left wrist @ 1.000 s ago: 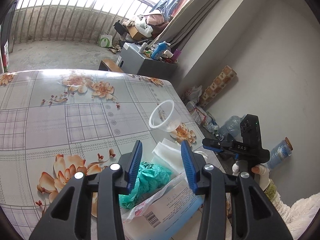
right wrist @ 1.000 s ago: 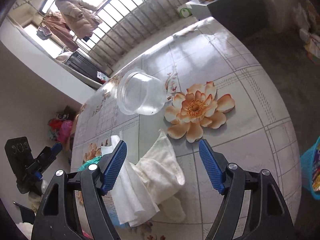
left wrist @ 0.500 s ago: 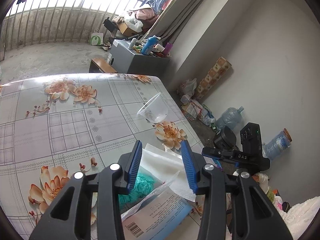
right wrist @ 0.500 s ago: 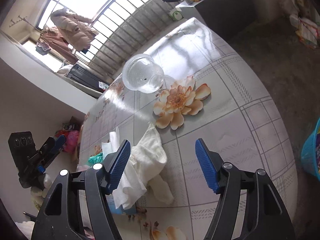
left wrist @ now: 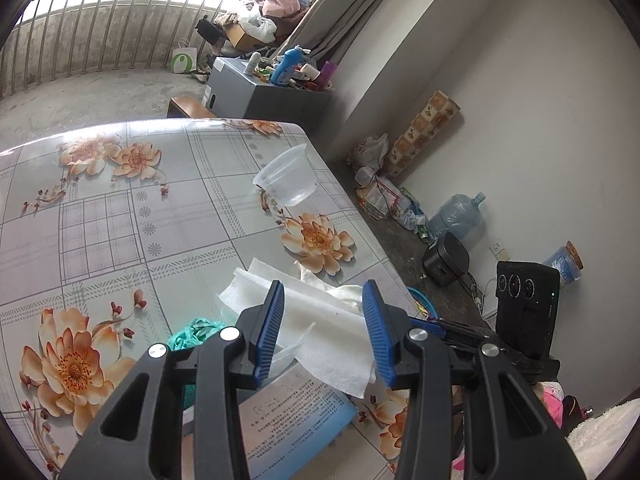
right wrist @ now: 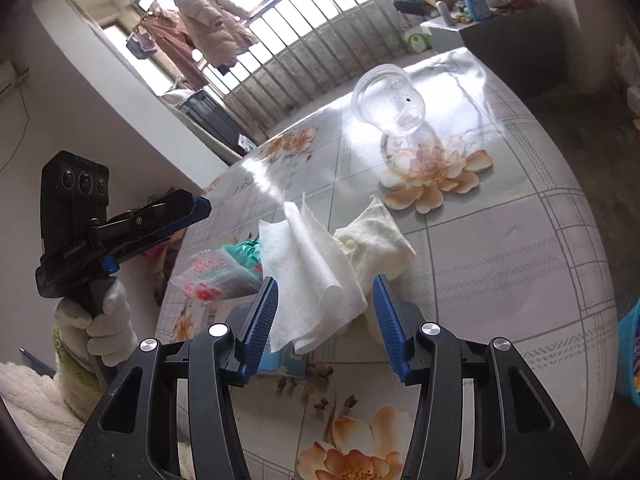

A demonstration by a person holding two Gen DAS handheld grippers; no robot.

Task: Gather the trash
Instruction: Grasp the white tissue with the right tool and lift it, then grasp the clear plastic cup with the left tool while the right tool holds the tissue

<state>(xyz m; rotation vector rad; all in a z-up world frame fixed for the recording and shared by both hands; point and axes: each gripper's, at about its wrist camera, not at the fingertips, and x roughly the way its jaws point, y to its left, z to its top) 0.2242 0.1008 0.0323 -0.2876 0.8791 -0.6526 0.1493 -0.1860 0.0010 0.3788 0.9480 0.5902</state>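
Observation:
A flat white tissue [right wrist: 312,280] and a crumpled cream one [right wrist: 376,248] lie near the table edge, by a blue tissue pack [left wrist: 288,412] and a green crumpled wad [left wrist: 196,330]. Further back, a clear plastic cup [right wrist: 388,104] lies on its side. My right gripper [right wrist: 326,326] hovers over the white tissue with its jaws closing; the sheet shows between the pads, and neither pad presses on it. My left gripper [left wrist: 326,332] stands open above the same white tissue [left wrist: 320,320], holding nothing. A gloved hand [right wrist: 108,320] carries it.
The floral table [left wrist: 120,208] ends just right of the trash. A blue basket [right wrist: 628,352] stands on the floor beyond that edge. A water jug [left wrist: 452,216], bags and a dark box [left wrist: 446,260] line the wall.
The right jaws have narrowed around the white tissue. Both grippers have shifted: the left view slid from the green wad to the tissue, and the cup now looks farther off.

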